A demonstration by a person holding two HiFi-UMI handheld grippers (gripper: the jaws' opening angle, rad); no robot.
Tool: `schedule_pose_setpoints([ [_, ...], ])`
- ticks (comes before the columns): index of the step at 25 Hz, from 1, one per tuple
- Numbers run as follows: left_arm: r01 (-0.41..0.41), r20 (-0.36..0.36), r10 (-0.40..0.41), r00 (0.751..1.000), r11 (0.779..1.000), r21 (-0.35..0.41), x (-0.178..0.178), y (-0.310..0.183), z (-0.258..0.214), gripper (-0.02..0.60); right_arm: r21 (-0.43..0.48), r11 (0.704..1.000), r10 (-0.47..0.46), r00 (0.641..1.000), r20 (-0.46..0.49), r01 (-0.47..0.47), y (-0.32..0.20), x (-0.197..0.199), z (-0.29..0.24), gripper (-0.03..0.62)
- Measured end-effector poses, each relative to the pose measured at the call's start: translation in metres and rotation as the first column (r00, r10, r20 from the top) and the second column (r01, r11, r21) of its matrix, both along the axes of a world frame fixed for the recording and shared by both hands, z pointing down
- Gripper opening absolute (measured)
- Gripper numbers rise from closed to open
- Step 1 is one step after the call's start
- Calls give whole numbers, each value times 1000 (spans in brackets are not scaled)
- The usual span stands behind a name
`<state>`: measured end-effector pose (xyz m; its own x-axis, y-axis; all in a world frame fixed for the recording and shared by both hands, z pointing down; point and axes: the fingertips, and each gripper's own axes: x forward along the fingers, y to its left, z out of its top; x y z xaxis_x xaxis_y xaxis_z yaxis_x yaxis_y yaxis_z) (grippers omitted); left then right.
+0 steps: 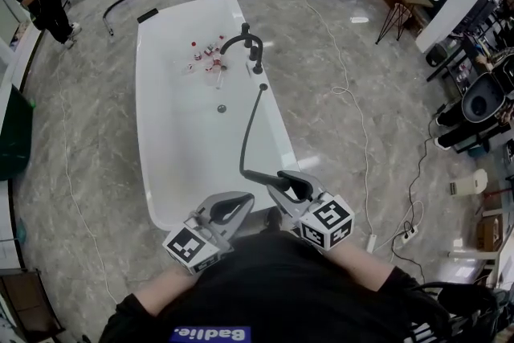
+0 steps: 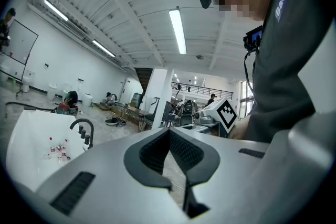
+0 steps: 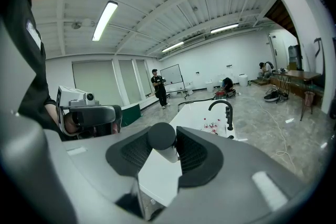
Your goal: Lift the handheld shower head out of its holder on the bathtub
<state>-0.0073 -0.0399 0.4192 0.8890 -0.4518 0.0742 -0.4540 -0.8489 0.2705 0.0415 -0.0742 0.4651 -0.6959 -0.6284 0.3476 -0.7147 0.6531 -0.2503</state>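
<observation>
The right gripper (image 3: 163,140) clamps the black handheld shower head (image 3: 161,136), whose rounded dark end sits squarely between the two ribbed pads and touches both. From above, the shower head is held at the near right rim of the white bathtub (image 1: 173,132), well apart from the black faucet (image 1: 245,40). Its dark hose (image 1: 247,128) runs back along the tub's edge. Beside it, the left gripper (image 2: 169,134) has its jaw tips together with nothing between them.
</observation>
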Motion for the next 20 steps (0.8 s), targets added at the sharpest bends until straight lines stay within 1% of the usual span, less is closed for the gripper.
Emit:
schedule_pose_setpoints([
  [10,1,-1,-1,1000,1000,2,8,1,4,0,11,1000,-29,1000,3,29,1,3,1,132],
  [14,19,20,-19,1000,1000,-13,9,-3,8,0,4,999,-35,999,10,35,-2,5,3,132],
  [20,15,7,-15,1000,1000,-5,13,-11,5,0,2,998,-58,998,14,58,-13,5,-1,132],
])
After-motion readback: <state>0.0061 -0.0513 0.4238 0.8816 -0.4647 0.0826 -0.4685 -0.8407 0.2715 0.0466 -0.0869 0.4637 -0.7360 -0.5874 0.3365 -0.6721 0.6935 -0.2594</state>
